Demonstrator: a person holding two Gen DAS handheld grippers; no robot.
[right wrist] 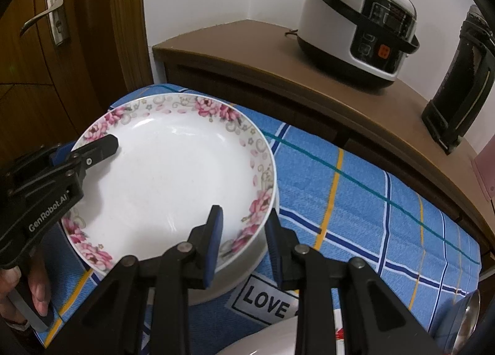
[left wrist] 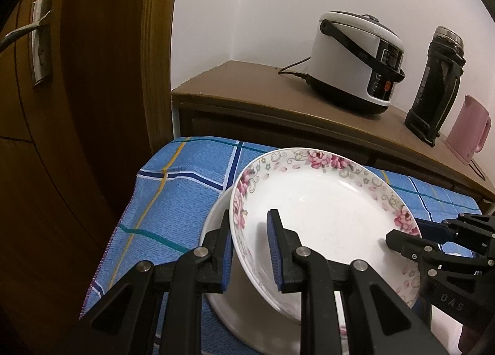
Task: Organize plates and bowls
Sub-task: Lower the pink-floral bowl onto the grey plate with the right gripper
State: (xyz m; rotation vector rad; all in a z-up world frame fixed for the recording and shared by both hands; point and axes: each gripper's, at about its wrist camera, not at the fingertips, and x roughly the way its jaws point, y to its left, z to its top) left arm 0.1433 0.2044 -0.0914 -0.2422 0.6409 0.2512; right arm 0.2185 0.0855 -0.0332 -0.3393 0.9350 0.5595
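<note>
A white plate with a pink flower rim [left wrist: 324,215] [right wrist: 173,175] is held from both sides over the blue checked cloth. My left gripper [left wrist: 250,250] [right wrist: 102,146] is shut on its left rim, one pad inside the plate and one under it. On the opposite rim my right gripper [right wrist: 244,240] [left wrist: 411,233] is shut the same way. A plain white dish [left wrist: 216,231] [right wrist: 247,268] lies directly beneath the plate. I cannot tell whether the two touch.
The blue checked cloth [right wrist: 371,200] covers the table. Behind it a wooden cabinet [left wrist: 247,89] carries a rice cooker [left wrist: 355,61], a black flask [left wrist: 433,83] and a pink jug [left wrist: 467,129]. A "LOVE" card [right wrist: 266,299], a white bowl [right wrist: 269,342] and a metal spoon [right wrist: 467,318] lie near. A door [left wrist: 77,76] stands left.
</note>
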